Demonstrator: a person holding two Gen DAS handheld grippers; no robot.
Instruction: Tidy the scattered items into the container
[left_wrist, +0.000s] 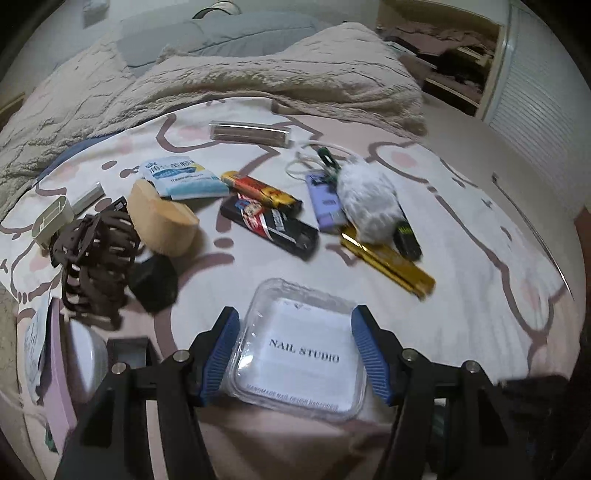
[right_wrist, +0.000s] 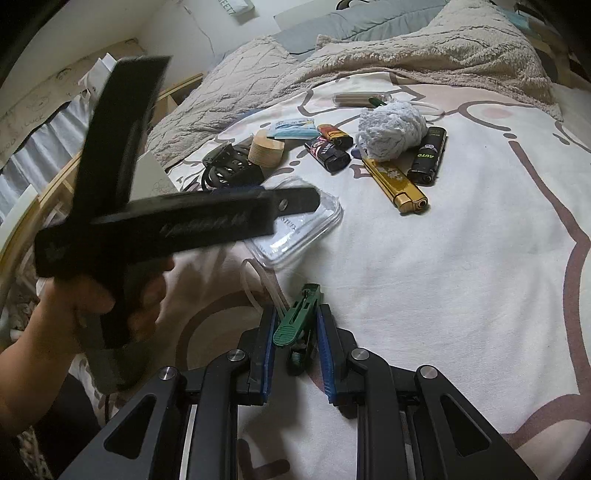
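Gold lighter (right_wrist: 397, 183) beside fluffy pompom (right_wrist: 392, 130), beyond left claw (left_wrist: 296, 354) astride clear nail box (left_wrist: 301, 350)

On a cartoon-print bedsheet (right_wrist: 461, 258), the right gripper (right_wrist: 295, 332) clamps a green clip (right_wrist: 295, 317) — lighters, a gold lighter (right_wrist: 395, 184) among them, lie beyond, beside a clear plastic case (right_wrist: 314, 221).

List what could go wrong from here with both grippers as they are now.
1. The left gripper straddles the clear nail box; its smooth lid and the soft bedsheet could let it slip or tilt when squeezed.
2. The right gripper pinches the green clip at an angle, with a white cord trailing; the cord might snag.
3. The gold lighter lies close and may get nudged.
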